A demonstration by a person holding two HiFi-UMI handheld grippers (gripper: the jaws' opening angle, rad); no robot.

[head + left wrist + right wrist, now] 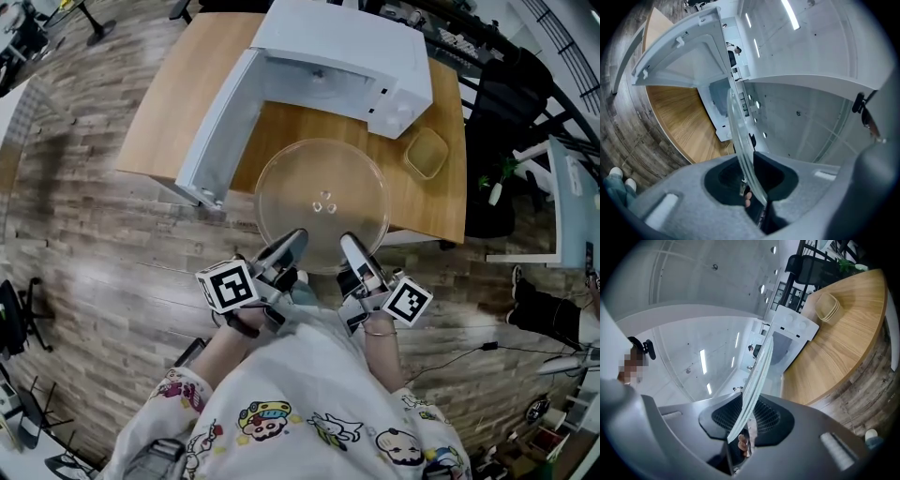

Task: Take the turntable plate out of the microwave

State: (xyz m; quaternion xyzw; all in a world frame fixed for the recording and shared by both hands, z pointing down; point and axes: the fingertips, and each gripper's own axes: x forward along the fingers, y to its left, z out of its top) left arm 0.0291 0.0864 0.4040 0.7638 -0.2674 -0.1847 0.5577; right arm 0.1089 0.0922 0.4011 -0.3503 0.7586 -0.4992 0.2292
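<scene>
One glass turntable plate (322,187) is out of the microwave (342,52), held level in front of the open cavity. Its near rim hangs past the bench (183,89) edge, over the plank floor (103,253). The left tongs (292,240) are clamped on that near rim, and the right tongs (349,246) are clamped on it just beside them. In both gripper views the glass runs edge-on between the pads. Each gripper carries one cube with black-and-white square markers, two cubes in all.

There are three small lugs at the plate's centre. The microwave door (217,131) swings wide to the left, close to the plate's left edge. The panel has two knobs (398,111), and its print is too small to read. One tan container (427,153) sits on the right, apart from the plate.
</scene>
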